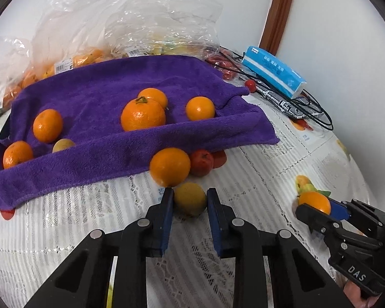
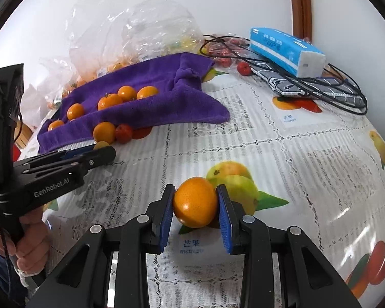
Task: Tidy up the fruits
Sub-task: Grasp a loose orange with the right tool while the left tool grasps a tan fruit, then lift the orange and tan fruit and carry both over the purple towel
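Left claw (image 1: 190,197) apart, straddling yellow-green fruit (image 1: 190,199) dead ahead just short of purple towel (image 1: 95,159); right claw (image 2: 195,205) clamped on orange (image 2: 195,205).

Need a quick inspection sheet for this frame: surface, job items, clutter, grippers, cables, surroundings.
Surface: lace tablecloth with fruit prints.
Job's things: oranges on the purple towel; orange and red fruit at its front edge.
Clutter: plastic bags, tissue pack.
Grippers: left gripper straddles a yellow-green fruit, contact unclear; right gripper shut on an orange.
Cables: black cable coiled beside the tissue pack.
Surroundings: white wall, brown wooden frame.
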Demonstrator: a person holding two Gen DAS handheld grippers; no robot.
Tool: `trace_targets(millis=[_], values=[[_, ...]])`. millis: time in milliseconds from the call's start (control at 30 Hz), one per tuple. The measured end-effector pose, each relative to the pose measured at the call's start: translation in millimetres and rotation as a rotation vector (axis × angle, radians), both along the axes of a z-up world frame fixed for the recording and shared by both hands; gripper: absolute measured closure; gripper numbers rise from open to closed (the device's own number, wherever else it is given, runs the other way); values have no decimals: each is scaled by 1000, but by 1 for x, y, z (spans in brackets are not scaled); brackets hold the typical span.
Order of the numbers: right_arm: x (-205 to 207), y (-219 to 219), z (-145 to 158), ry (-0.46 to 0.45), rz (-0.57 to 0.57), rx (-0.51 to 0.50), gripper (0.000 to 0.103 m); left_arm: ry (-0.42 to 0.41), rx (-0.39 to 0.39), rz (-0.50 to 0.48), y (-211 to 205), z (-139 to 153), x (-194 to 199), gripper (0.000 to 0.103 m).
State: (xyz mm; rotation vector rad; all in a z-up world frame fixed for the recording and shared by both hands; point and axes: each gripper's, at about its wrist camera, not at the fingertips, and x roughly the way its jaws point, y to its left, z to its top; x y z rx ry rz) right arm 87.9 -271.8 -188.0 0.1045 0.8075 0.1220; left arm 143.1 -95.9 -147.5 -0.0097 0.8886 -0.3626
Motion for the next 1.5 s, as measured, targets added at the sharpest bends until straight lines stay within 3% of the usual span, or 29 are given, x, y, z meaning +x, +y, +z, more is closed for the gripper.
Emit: trace_targets(millis=[367,733,1100,1500], values=[[-7,8,5,-10,4,59,71,9,-23,49,34,-1,-18,78],[-3,54,6,-1,68,17,71,8,-37,137,84,-1,-30,78],[1,72,2,24,85,14,71,8,-82,189,111,0,-38,78],[13,79,47,-71,86,32,71,-76,-93,203,122,37,-34,78]])
